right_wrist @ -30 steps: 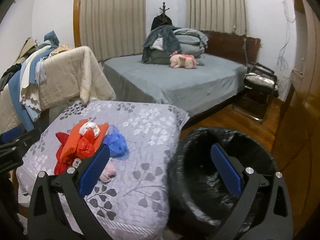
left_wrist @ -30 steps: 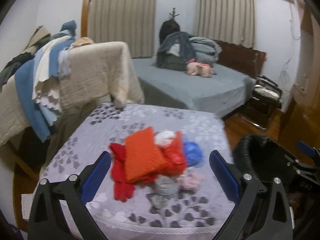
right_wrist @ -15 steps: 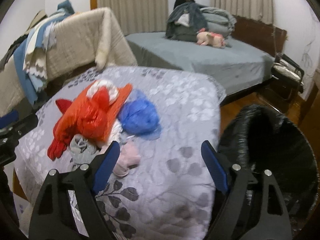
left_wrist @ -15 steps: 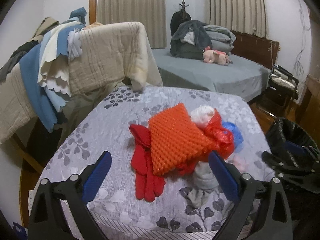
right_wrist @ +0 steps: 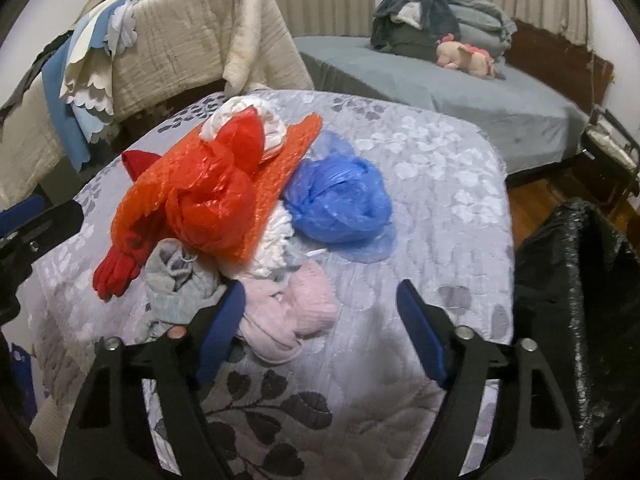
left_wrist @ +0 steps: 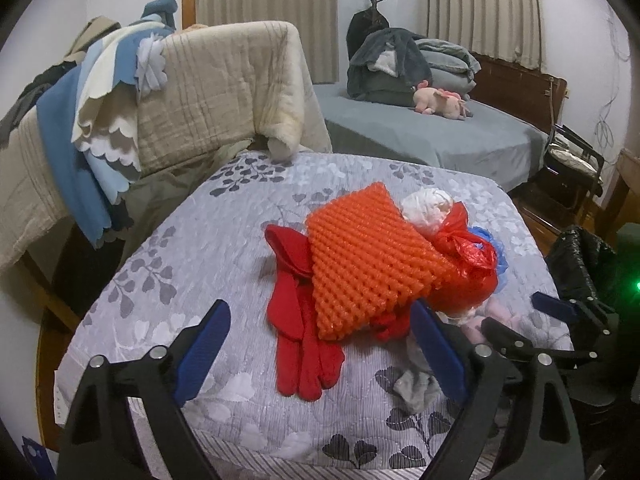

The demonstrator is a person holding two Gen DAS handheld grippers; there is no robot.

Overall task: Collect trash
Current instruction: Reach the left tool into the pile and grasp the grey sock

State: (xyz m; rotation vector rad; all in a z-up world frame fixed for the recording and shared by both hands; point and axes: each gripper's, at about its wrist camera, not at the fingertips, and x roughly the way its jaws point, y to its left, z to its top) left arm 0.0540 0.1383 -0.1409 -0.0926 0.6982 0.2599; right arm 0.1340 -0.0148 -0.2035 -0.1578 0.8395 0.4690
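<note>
Floral quilt [left_wrist: 208,248]: red gloves [left_wrist: 300,320] lie lengthwise, fingers toward left gripper [left_wrist: 320,352]; both grippers' jaws wide, empty.

Your left gripper [left_wrist: 320,344]: fingers spread, empty | red gloves [left_wrist: 300,320] between them | orange mat [left_wrist: 360,256] overlapping the gloves

Pink plush toy [left_wrist: 440,101] on grey bed [left_wrist: 460,136]
</note>
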